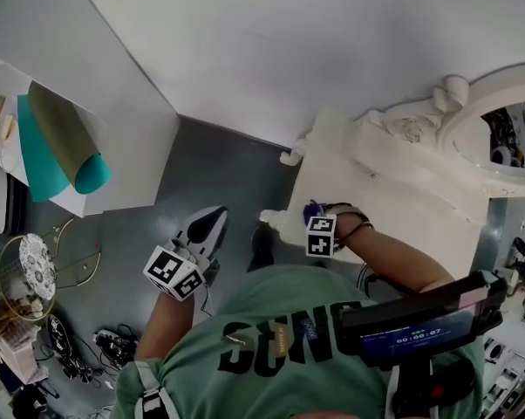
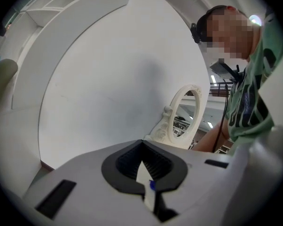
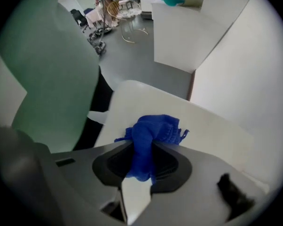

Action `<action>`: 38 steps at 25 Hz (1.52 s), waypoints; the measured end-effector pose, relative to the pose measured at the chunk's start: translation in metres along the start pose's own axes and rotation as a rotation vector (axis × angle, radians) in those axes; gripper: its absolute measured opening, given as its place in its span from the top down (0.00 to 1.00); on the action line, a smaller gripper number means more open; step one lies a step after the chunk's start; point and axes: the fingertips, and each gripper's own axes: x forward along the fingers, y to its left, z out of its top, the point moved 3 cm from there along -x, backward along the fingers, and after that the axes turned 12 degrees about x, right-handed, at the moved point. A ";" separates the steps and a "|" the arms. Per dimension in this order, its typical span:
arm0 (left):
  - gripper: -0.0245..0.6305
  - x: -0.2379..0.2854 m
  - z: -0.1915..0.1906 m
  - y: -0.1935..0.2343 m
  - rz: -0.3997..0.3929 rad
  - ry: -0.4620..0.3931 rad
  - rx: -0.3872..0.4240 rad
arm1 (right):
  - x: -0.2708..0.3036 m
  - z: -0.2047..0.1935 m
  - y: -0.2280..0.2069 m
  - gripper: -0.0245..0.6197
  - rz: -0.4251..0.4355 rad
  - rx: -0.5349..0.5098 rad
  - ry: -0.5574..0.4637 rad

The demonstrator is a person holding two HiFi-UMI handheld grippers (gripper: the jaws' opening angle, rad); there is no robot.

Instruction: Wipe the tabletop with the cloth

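Large black letters are printed across the person's green T-shirt (image 1: 271,339), but they are seen upside down and folded, so no whole word can be read. Digits are shown on a small screen (image 1: 415,332) at the near right, too small to be made out surely. The blue cloth (image 3: 151,135) is clamped between the jaws of the right gripper (image 3: 142,147), bunched, and held at the near left corner of the white tabletop (image 1: 376,208). The left gripper (image 2: 142,147) is held off the tabletop, above the grey floor (image 1: 210,173), with its jaws together and nothing between them. An ornate white mirror frame (image 1: 472,120) is seen at the tabletop's far right, against a plain white wall (image 1: 289,42). Teal and olive paper rolls (image 1: 62,138) are seen at far left.
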 end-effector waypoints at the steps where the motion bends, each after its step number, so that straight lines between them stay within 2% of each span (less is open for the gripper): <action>1: 0.96 0.005 0.000 -0.007 -0.009 0.003 0.004 | 0.001 -0.001 0.021 0.80 0.037 0.000 -0.032; 5: 0.96 0.028 -0.010 -0.042 -0.044 0.037 0.019 | 0.007 -0.001 0.078 0.80 0.200 0.077 -0.208; 8: 0.96 0.054 -0.018 -0.084 -0.053 0.054 0.015 | 0.007 -0.026 0.079 0.80 0.277 0.182 -0.365; 10: 0.96 0.066 -0.020 -0.115 -0.036 0.055 0.017 | 0.003 -0.054 0.045 0.80 0.220 0.305 -0.470; 14: 0.96 0.069 -0.026 -0.175 0.030 0.051 0.016 | -0.006 -0.118 -0.053 0.79 -0.028 0.523 -0.556; 18: 0.96 0.053 -0.039 -0.213 0.125 0.069 -0.014 | -0.004 -0.131 -0.116 0.79 -0.205 0.540 -0.550; 23: 0.96 0.010 -0.051 -0.217 0.221 0.108 -0.007 | 0.005 -0.099 -0.144 0.79 -0.252 0.621 -0.507; 26: 0.96 0.001 -0.052 -0.206 0.232 0.104 -0.032 | 0.001 -0.096 -0.151 0.79 -0.280 0.655 -0.460; 28: 0.96 -0.004 -0.053 -0.194 0.216 0.103 -0.038 | 0.000 -0.094 -0.150 0.80 -0.259 0.676 -0.449; 31: 0.96 -0.010 -0.051 -0.175 0.168 0.088 -0.043 | 0.002 -0.095 -0.116 0.80 -0.154 0.673 -0.439; 36: 0.96 -0.008 -0.044 -0.156 0.073 0.067 -0.041 | 0.014 -0.094 0.037 0.80 0.027 0.470 -0.402; 38: 0.96 -0.002 -0.041 -0.153 0.024 0.062 -0.035 | 0.019 -0.097 0.084 0.80 0.070 0.455 -0.390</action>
